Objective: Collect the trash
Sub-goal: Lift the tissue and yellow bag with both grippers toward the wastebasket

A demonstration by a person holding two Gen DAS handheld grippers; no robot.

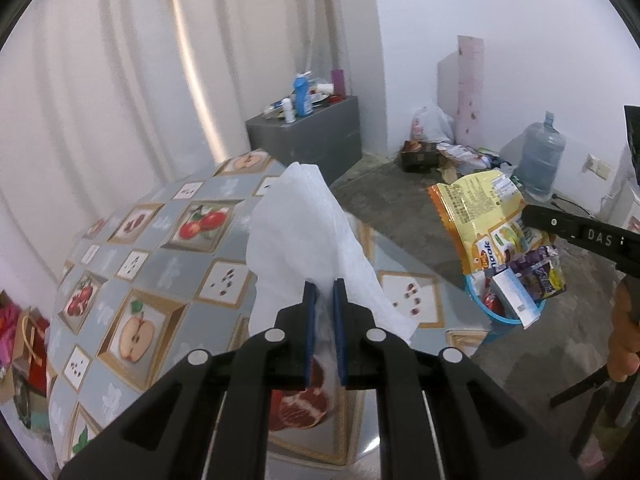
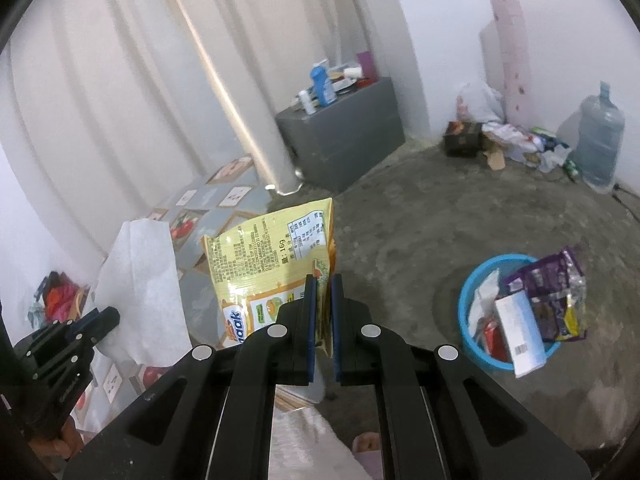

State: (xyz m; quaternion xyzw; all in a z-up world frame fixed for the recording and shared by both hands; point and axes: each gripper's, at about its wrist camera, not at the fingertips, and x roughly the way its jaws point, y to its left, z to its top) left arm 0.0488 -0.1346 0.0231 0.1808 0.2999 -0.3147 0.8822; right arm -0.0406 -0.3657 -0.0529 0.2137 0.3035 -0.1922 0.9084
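Left tongs (image 1: 324, 292) are clamped on tissue (image 1: 304, 216) above tabletop (image 1: 160, 240); right tongs (image 2: 323, 288) on wrapper (image 2: 272, 256). Both should be carried over bin (image 2: 476, 280), already full, before release.

A grey cabinet (image 2: 344, 136) stands against the white curtain (image 2: 120, 92), its top crowded with a blue bottle (image 2: 322, 82) and other small containers. A large clear water jug (image 2: 600, 140) sits on the concrete floor (image 2: 420, 232) by the far wall, beside a dark box (image 2: 462, 138) and a white plastic bag (image 2: 478, 104). A fruit-patterned tablecloth (image 1: 152, 240) covers the table.
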